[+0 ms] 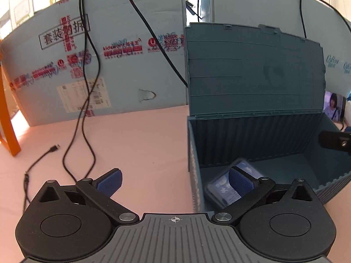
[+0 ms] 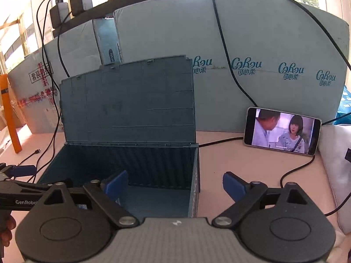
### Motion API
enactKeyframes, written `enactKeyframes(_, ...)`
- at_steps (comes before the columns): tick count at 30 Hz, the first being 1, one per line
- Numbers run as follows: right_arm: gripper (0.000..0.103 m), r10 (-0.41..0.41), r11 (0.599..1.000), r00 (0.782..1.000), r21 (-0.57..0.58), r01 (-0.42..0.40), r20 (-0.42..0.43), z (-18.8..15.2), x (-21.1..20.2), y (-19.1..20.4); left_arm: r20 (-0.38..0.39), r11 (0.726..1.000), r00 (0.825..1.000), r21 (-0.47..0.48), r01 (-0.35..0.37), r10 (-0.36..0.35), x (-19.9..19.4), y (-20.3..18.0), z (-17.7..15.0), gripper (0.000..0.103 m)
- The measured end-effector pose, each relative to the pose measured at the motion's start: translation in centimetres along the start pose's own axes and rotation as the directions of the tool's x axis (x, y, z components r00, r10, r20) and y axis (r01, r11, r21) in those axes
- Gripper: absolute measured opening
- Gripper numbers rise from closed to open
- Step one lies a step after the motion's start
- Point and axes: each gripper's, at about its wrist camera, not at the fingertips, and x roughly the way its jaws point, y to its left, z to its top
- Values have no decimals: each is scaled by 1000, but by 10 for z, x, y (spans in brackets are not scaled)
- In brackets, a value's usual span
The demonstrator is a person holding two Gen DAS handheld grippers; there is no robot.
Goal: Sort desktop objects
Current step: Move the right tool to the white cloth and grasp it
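A blue-grey storage box [image 1: 307,149] stands open on the pink table, its lid upright behind it; it also shows in the right wrist view [image 2: 195,171]. A blue tissue pack [image 1: 221,188] lies inside at the box's front left corner. My left gripper [image 1: 175,180] is open and straddles the box's left wall, its right finger [image 1: 240,180] inside over the pack, which it partly hides. My right gripper [image 2: 175,183] is open and empty, straddling the box's right wall. The left gripper shows at the left of the right wrist view [image 2: 19,171].
Cardboard boxes [image 1: 109,65] line the back of the table. Black cables [image 1: 87,131] hang and lie at the left. A phone [image 2: 283,130] playing a video leans at the back right, with a cable. An orange frame [image 1: 8,129] stands far left. A white cushion [image 2: 333,164] sits right.
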Motion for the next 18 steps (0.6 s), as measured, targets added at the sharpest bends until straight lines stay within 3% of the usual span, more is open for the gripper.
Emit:
enactKeyframes(4,66,3,1000,999,-7,-3,-45,-1,15,9,-29,999,999,-14,35,-35,9,-3,-2,103)
enactKeyframes(5,65,-15,1000,999,-23,14,-42,-3,16,11,-26,999,998,-17,52,-52,8,-3,-2,99)
enactKeyframes(7,63,-31,997,999,-70,28,-28,-6,17,16,-31,995,995,-31,91,-92,8,-3,-1,84)
enactKeyframes(9,56,-54,993,998,-107,52,-14,-10,17,19,-43,995,994,-44,94,-96,9,-6,0,56)
enactKeyframes(11,32,-89,988,996,-127,89,2,-13,15,19,-45,993,993,-54,109,-112,11,-8,1,39)
enactKeyframes(13,13,-113,983,994,-142,114,15,-14,14,15,-44,994,994,-54,100,-102,10,-12,2,31)
enactKeyframes(14,10,-121,981,992,-150,123,22,-16,13,13,-41,996,996,-47,82,-84,9,-14,1,28)
enactKeyframes(18,10,-92,977,995,-191,95,26,-29,-5,4,-64,997,996,-20,68,-69,-1,-17,-5,14)
